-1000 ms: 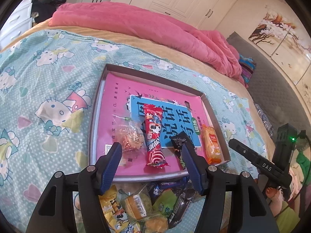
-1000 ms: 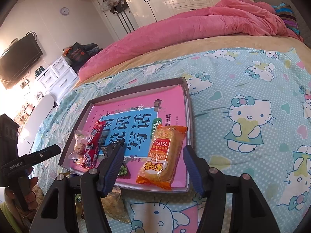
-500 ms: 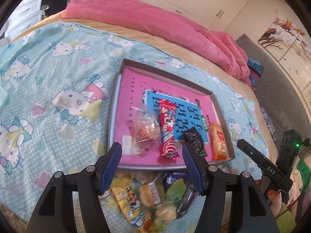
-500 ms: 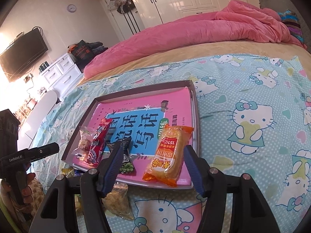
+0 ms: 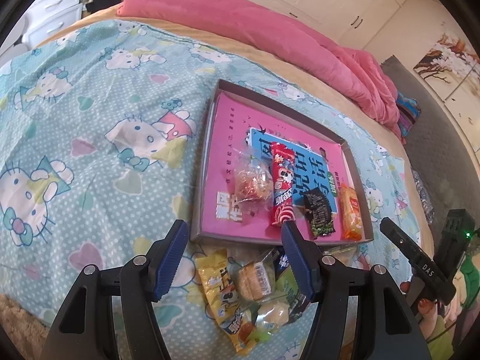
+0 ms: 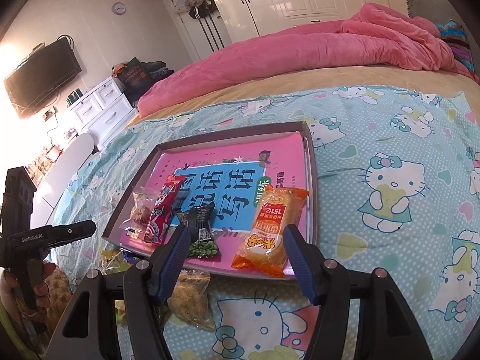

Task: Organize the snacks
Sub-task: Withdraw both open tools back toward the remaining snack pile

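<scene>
A shallow grey tray (image 5: 207, 138) (image 6: 312, 162) with a pink and blue lining lies on the bed. In a row along its near side lie a clear bag with a brown snack (image 5: 252, 180) (image 6: 139, 211), a red packet (image 5: 282, 186) (image 6: 163, 210), a black and green packet (image 5: 319, 211) (image 6: 201, 231) and an orange packet (image 5: 349, 210) (image 6: 271, 231). A heap of loose snacks (image 5: 252, 282) lies on the sheet just in front of the tray. My left gripper (image 5: 234, 255) hangs open above that heap, holding nothing. My right gripper (image 6: 235, 258) is open over the tray's near edge, empty.
A Hello Kitty sheet (image 5: 90, 138) covers the bed, with a pink duvet (image 5: 270, 30) bunched at the far side. A clear bag of yellow crumbs (image 6: 190, 297) lies below the tray. White drawers (image 6: 102, 108) and a television (image 6: 42, 75) stand to the left.
The left wrist view has shifted so the tray sits further right and farther off, and more of the loose heap shows between the fingers. The right wrist view is almost unchanged.
</scene>
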`<action>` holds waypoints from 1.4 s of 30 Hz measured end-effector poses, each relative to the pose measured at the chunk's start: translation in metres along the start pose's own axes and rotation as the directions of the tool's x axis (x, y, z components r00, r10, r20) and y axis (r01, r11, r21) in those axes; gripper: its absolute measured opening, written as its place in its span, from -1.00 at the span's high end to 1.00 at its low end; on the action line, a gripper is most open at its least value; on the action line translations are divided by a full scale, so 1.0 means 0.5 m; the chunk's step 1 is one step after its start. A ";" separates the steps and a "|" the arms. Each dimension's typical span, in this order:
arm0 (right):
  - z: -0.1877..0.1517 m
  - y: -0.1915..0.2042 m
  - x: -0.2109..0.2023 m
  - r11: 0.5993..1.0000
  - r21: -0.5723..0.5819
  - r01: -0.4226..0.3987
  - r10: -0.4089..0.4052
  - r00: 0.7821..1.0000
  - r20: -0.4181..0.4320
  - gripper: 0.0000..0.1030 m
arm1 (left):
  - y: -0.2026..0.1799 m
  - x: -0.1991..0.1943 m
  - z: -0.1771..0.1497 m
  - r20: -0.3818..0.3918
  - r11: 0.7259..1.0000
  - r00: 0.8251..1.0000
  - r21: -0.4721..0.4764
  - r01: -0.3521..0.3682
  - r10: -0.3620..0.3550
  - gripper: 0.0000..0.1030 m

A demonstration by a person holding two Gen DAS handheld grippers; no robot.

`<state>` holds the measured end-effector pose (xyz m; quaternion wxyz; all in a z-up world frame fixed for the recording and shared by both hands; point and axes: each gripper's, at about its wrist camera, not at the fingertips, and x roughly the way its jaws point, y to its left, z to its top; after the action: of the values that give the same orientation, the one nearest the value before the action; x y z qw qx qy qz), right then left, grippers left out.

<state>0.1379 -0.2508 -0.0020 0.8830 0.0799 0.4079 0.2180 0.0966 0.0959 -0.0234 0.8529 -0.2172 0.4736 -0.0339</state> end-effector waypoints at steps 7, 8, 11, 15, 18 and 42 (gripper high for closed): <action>-0.012 0.010 -0.007 1.000 -0.004 -0.002 0.002 1.000 -0.009 -0.25 | 0.007 -0.005 -0.007 -0.014 1.000 1.000 -0.011 -0.007 0.007 -0.29; -0.014 0.013 -0.009 1.000 -0.004 -0.007 0.007 1.000 -0.010 -0.25 | 0.009 -0.006 -0.008 -0.015 1.000 1.000 -0.012 -0.011 0.010 -0.29; -0.017 0.019 -0.012 1.000 -0.007 -0.013 0.013 1.000 -0.012 -0.24 | 0.016 -0.007 -0.011 -0.022 0.999 1.000 -0.027 -0.021 0.020 -0.29; -0.021 0.028 -0.015 1.000 -0.014 -0.025 0.025 1.000 -0.017 -0.25 | 0.031 -0.004 -0.018 -0.044 0.998 0.999 -0.063 -0.020 0.018 -0.29; -0.025 0.034 -0.016 0.999 -0.013 -0.032 0.031 0.999 -0.025 -0.25 | 0.036 -0.002 -0.021 -0.056 0.997 0.998 -0.075 -0.022 0.018 -0.29; -0.075 0.074 0.025 0.998 -0.016 -0.067 0.064 0.984 -0.168 -0.25 | 0.055 0.025 -0.046 -0.132 0.989 0.989 -0.145 0.040 -0.060 0.13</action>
<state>0.1049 -0.2135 -0.0231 0.8387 0.0650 0.4754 0.2574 0.0804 0.1097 -0.0552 0.7999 -0.2863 0.5263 -0.0364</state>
